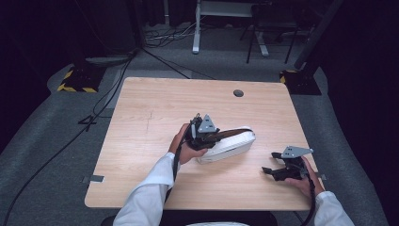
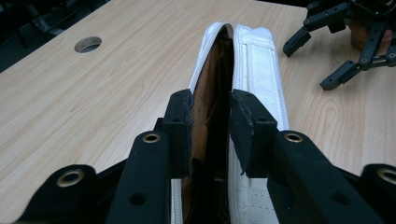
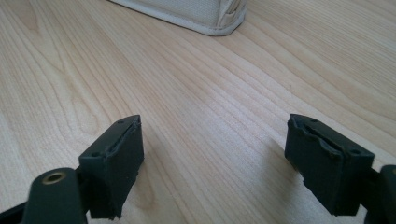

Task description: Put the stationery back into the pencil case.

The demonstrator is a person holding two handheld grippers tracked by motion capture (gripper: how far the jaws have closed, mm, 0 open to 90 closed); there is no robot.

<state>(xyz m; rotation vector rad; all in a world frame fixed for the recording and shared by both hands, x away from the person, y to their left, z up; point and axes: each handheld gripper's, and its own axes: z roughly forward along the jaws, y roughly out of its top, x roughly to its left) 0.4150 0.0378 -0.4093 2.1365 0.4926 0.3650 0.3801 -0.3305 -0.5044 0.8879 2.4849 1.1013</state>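
- Pale wooden table (image 1: 155, 108), dark room behind.
- Left gripper (image 2: 210, 116), frame centre, pinches the white pouch (image 2: 257, 65) at its opening, steadying it.
- Right gripper (image 3: 212, 154) waits at the frame's lower right, jaws wide apart.

A lab or recording studio is suggested. A bare wooden table (image 1: 155, 108) is set on grey carpet (image 1: 42, 155), ringed by dark curtains. Cables (image 1: 94, 113) are run across the floor, stand bases are marked with yellow-black hazard tape (image 1: 75, 87), and white desk legs (image 1: 196, 28) are seen behind.
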